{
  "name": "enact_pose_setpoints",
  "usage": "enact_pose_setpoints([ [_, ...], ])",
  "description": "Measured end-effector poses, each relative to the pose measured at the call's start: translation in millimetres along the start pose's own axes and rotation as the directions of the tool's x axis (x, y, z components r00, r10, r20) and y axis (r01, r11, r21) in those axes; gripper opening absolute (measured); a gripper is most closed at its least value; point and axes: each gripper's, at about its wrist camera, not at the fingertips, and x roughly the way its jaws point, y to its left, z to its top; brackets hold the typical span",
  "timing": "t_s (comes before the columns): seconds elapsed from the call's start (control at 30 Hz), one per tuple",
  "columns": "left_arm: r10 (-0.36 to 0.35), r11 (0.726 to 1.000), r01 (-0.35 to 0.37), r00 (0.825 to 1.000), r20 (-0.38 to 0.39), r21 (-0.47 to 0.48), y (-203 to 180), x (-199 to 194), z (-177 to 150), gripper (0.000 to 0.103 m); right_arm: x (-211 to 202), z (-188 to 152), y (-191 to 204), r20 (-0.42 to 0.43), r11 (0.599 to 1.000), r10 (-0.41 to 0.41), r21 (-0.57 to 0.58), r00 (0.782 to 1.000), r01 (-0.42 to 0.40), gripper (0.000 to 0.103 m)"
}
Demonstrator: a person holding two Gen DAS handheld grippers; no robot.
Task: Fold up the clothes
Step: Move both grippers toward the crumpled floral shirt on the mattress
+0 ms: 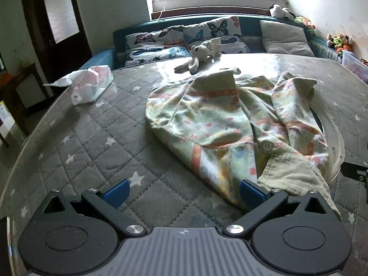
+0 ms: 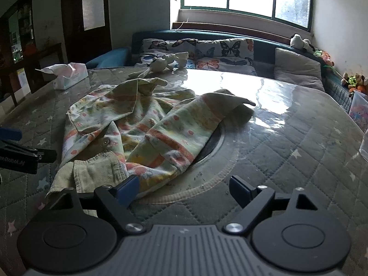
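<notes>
A crumpled garment (image 1: 218,119) (image 2: 142,119), pale with flowers and orange stripes, lies on the grey quilted star cover (image 1: 96,142) (image 2: 287,151). Its ribbed olive edge (image 1: 292,174) (image 2: 92,172) points toward me, with a snap button (image 1: 266,146) just above it. My left gripper (image 1: 184,193) is open; its right blue pad (image 1: 249,192) sits against the garment's near hem, and only cover shows between the fingers. My right gripper (image 2: 184,189) is open too, its left pad (image 2: 128,188) at the garment's near edge and the right pad over bare cover. Each gripper shows at the edge of the other's view.
A tissue box (image 1: 89,85) (image 2: 69,76) stands at the far left, a plush rabbit (image 1: 202,55) (image 2: 161,63) beyond the garment. Butterfly pillows (image 1: 161,43) and a grey cushion (image 2: 296,69) line the back. A plastic bin (image 2: 358,110) sits at the right edge.
</notes>
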Motion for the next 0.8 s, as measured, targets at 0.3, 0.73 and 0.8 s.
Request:
enact_pose_setpoints([
  [0.3, -0.012, 1.000, 0.012, 1.000, -0.010, 0.028, -5, 12, 12, 0.103, 13, 11, 4, -0.007, 1.000, 0.019, -0.022, 1.000, -0.019, 0.087],
  [0.73, -0.029, 0.998, 0.029, 1.000, -0.004, 0.047, -6, 23, 28, 0.100, 28, 29, 3, -0.012, 0.998, 0.048, -0.033, 0.999, -0.048, 0.081],
  [0.8, -0.031, 0.998, 0.031, 0.999, -0.008, 0.054, -7, 26, 32, 0.097, 29, 32, 1, -0.011, 0.998, 0.052, -0.034, 0.999, -0.052, 0.078],
])
